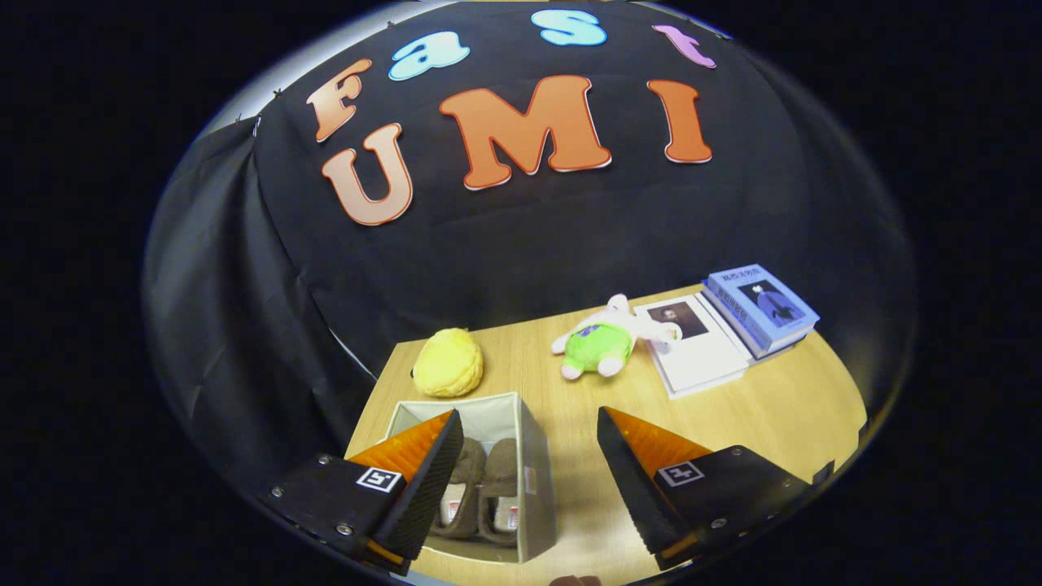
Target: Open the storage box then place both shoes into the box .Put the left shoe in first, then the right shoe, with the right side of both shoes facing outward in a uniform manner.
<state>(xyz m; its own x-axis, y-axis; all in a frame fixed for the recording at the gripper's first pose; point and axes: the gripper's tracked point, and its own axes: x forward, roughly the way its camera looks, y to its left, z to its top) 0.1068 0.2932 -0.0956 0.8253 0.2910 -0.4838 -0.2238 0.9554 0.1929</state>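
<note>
Storage box (533, 472): open-topped, standing at the near left corner of the table (773, 415). Both shoes (482, 488) sit inside it side by side, toes toward the far wall, so placement looks complete. White tags on the shoes and on the box wall are too small to read.

Gripper (521, 476): fingers spread wide apart, clasping nothing, raised above the box; the left finger overlaps its near corner, judged a withdrawal clearance.

Beyond the box: yellow plush (447, 363) near the left edge, green-and-white soft toy (606, 342) mid-table, booklet (696, 346) and blue book (761, 308) toward the far right corner. Cover titles illegible.
</note>
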